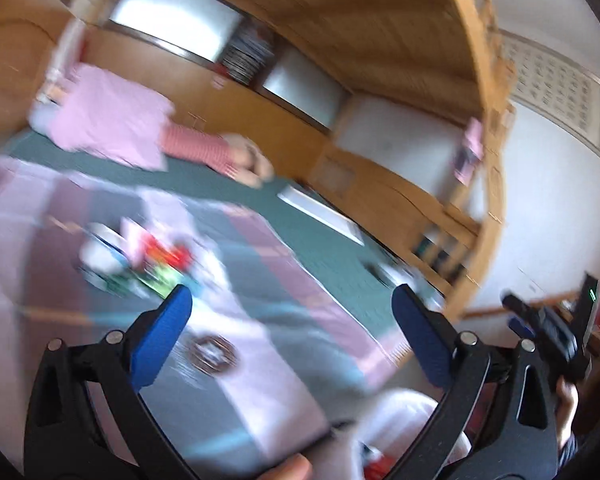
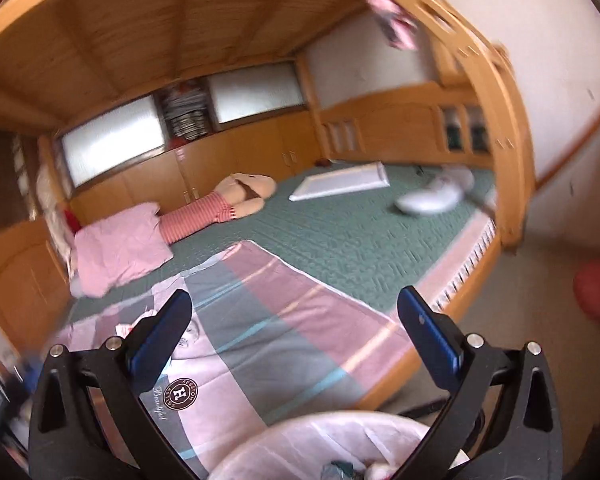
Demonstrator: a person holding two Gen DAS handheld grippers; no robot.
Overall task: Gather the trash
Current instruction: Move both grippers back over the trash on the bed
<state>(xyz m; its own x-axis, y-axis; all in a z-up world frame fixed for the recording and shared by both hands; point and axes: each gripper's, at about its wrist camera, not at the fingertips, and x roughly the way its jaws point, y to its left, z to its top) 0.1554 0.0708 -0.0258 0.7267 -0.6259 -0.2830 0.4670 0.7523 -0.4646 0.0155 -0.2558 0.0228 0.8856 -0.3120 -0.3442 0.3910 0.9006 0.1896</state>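
A blurred heap of trash (image 1: pixel 140 264), colourful wrappers and white scraps, lies on the patchwork blanket (image 1: pixel 260 248) on the bed. My left gripper (image 1: pixel 291 292) hangs open above the blanket, to the right of the heap, with nothing between its blue pads. A white plastic bag (image 2: pixel 320 440) sits just below both grippers, with some scraps inside it (image 2: pixel 340 472). My right gripper (image 2: pixel 296 296) is open and empty above the bag's mouth, pointing across the bed. It also shows at the right edge of the left wrist view, right gripper (image 1: pixel 514 312), held by a hand (image 1: pixel 568 396).
The bed has a green cover (image 2: pixel 340 232) with a pink pillow (image 2: pixel 120 248), a striped doll (image 2: pixel 236 196), a white board (image 2: pixel 340 184) and a white cloth (image 2: pixel 432 196). Wooden cabinets and a bunk frame (image 2: pixel 512 140) surround it. A red round object (image 2: pixel 596 288) lies on the floor.
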